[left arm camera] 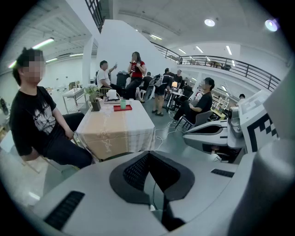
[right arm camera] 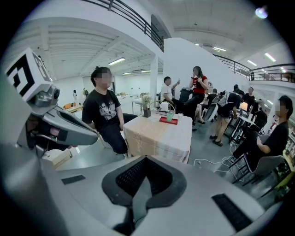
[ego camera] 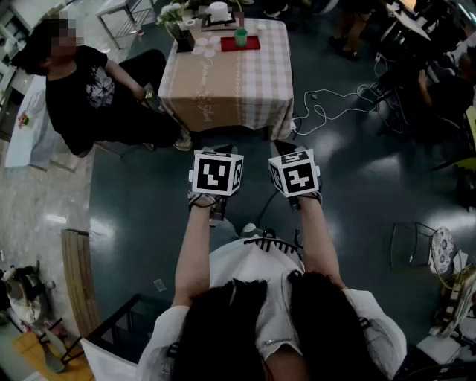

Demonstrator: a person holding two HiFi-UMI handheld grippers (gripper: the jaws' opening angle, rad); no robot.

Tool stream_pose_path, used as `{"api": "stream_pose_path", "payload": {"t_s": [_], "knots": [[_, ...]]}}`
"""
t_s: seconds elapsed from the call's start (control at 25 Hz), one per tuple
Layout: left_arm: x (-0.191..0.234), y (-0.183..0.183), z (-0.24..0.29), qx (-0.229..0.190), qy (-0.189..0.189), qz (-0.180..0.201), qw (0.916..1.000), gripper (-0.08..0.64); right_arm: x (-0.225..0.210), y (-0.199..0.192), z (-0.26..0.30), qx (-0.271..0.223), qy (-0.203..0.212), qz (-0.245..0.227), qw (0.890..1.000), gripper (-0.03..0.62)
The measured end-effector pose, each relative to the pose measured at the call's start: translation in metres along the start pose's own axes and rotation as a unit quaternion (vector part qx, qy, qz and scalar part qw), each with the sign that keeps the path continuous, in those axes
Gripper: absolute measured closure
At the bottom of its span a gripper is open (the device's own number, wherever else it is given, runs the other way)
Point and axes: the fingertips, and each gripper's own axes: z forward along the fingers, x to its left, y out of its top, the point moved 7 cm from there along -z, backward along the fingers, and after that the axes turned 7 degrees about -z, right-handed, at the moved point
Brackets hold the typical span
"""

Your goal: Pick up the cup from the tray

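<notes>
A green cup [ego camera: 240, 36] stands on a red tray [ego camera: 249, 44] at the far side of a table [ego camera: 230, 82] with a checked cloth, well ahead of me. The left gripper [ego camera: 216, 152] and right gripper [ego camera: 290, 149] are held side by side over the floor, short of the table and pointing at it. The left gripper view has the cup [left arm camera: 122, 104] and tray [left arm camera: 122, 109] small and far beyond the left gripper [left arm camera: 150, 156], whose jaws are shut and empty. In the right gripper view the cup [right arm camera: 169, 117] is equally distant past the right gripper [right arm camera: 145, 161], also shut on nothing.
A person in a black shirt [ego camera: 89, 97] sits at the table's left side. A flower vase [ego camera: 178, 22] and a white object [ego camera: 218, 10] stand near the tray. A white cable [ego camera: 327, 104] lies on the floor right of the table. Other people and chairs are further back.
</notes>
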Motion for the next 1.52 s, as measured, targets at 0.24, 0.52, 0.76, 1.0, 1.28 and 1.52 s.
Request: {"api": "stream_pose_path", "payload": {"t_s": [0.24,0.52,0.76,1.0,1.28,1.52], "knots": [[-0.004,-0.001,-0.003,-0.004,0.001,0.001,1.0000,0.553,-0.001,-0.004,-0.003,0.000,0.000,-0.002,1.000,0.583],[-0.011,-0.008,0.000,0.000,0.003,-0.003,1.0000,0.552,-0.006,-0.008,-0.007,-0.008,0.004,0.001,1.000,0.583],[-0.011,-0.011,0.004,0.004,0.006,-0.005,1.0000,0.552,-0.009,-0.003,-0.009,-0.048,0.005,-0.013,0.999,0.577],[-0.001,0.000,0.012,-0.001,0.005,-0.012,0.9999,0.552,-0.005,0.008,0.002,-0.084,0.049,-0.017,0.995,0.329],[0.017,0.031,0.039,-0.007,-0.003,-0.015,0.9999,0.553,-0.021,0.030,0.028,-0.096,0.047,-0.005,0.994,0.261],[0.043,0.073,0.077,0.005,-0.006,-0.015,0.9999,0.552,-0.047,0.059,0.070,-0.079,0.037,0.000,0.996,0.235]]}}
